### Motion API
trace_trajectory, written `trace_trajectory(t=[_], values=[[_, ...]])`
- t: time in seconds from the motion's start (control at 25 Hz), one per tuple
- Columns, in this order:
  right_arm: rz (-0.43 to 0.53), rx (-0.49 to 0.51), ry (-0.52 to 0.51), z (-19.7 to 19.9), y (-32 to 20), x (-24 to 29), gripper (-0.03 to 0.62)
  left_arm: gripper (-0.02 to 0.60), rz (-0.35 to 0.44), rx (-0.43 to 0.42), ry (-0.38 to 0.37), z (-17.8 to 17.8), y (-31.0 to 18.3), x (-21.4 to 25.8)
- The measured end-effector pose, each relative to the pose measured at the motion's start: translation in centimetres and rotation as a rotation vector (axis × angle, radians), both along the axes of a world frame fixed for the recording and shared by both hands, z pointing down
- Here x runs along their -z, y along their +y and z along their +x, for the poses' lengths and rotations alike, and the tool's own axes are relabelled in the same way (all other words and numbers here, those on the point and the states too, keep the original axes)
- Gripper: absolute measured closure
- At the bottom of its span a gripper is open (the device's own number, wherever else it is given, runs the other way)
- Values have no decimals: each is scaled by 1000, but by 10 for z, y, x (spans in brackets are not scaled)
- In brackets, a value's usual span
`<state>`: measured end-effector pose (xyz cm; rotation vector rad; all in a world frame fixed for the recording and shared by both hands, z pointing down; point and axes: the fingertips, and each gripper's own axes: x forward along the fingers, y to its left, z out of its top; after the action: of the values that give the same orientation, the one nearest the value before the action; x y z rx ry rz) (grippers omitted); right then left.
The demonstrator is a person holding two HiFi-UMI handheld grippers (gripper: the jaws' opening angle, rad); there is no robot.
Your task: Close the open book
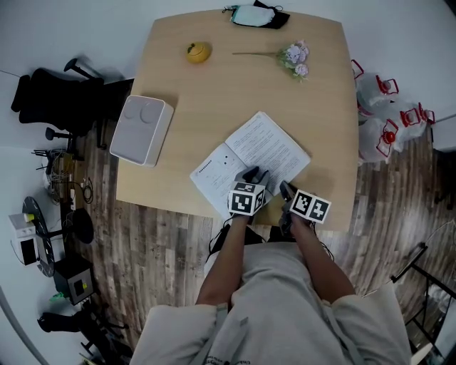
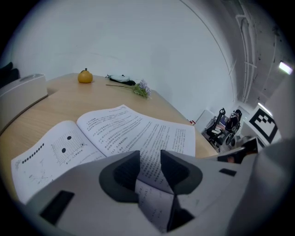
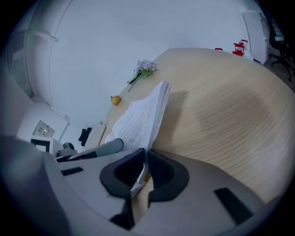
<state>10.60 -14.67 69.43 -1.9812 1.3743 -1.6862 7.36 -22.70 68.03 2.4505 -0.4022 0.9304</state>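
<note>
An open book (image 1: 249, 160) with printed pages lies near the front edge of the wooden table (image 1: 320, 107). My left gripper (image 1: 253, 173) hovers over the book's near edge. In the left gripper view its jaws (image 2: 150, 168) stand open, and a loose page (image 2: 152, 198) runs through the gap without being pinched. My right gripper (image 1: 286, 191) sits at the book's right-hand near corner. In the right gripper view it (image 3: 145, 168) is shut on the edge of the right half of the book (image 3: 143, 117), which stands tilted up off the table.
On the table's left part stands a white box (image 1: 141, 129). A yellow fruit (image 1: 198, 51), a sprig of flowers (image 1: 292, 58) and a face mask (image 1: 255, 15) lie at the far side. Red-and-white bags (image 1: 385, 114) sit on the floor to the right, a black chair (image 1: 57, 100) to the left.
</note>
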Motion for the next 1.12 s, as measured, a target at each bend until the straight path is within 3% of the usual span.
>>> trace_trajectory(t=[0.4,0.68,0.72,0.84,1.12], values=[[25,153,116,1,-7,9,557,431,68,143,-13,-36,-11,14],[34,192,153,1,-10,10,557,434,139,242,36,-70,-17,38],[35,196,155,2,-10,10,557,441,148,266,39,-75,-18,40],[45,198,140,2,-10,9,557,540,172,340,50,-89,-21,43],[86,241,149,-2,-11,11,557,560,189,426,74,-112,-12,48]])
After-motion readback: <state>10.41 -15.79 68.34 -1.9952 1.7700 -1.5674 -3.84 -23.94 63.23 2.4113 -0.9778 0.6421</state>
